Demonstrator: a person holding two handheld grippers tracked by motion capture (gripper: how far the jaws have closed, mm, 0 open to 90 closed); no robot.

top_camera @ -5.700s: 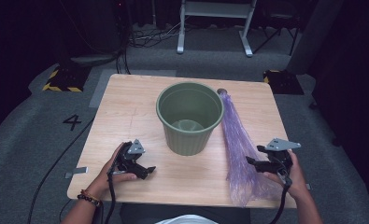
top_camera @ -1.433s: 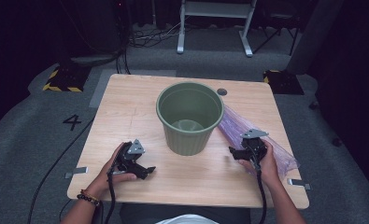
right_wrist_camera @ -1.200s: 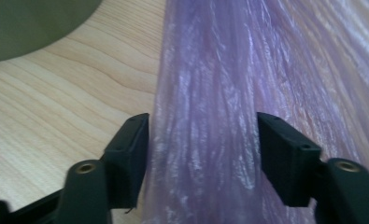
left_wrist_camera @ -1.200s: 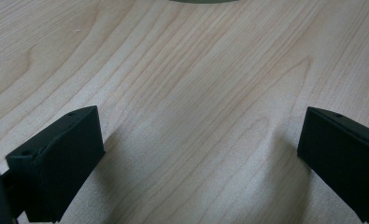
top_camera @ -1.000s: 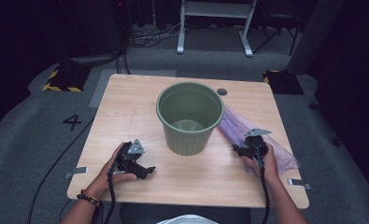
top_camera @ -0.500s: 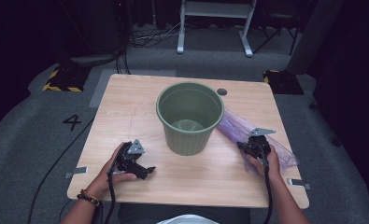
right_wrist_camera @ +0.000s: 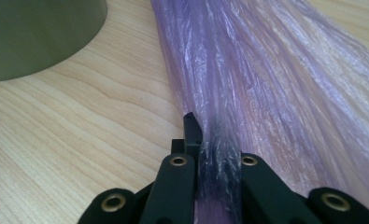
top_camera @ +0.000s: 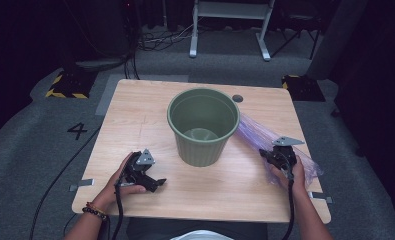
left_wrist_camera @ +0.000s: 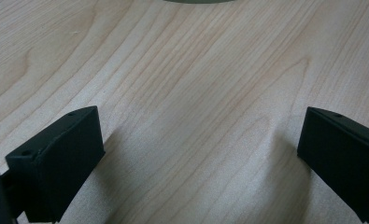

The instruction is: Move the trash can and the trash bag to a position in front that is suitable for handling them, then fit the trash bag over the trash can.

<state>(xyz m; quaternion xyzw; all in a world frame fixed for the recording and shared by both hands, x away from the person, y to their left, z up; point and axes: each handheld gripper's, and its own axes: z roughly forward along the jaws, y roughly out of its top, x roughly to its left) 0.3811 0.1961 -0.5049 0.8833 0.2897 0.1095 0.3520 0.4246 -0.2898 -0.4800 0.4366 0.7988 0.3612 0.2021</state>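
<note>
purple plastic bag is seen in the high view lying stretched along the right side of the wooden table, running from behind the green bin toward the near right edge. the right gripper is held over its near part. what the high view leaves unclear is shown by the right gripper view: a gathered fold of the bag is pinched between the jaws pressed together, with the bin's wall just to the left. the left gripper is rested on the near left of the table, well apart from the bag. in the left gripper view its jaws are spread wide over bare wood, nothing between them
</note>
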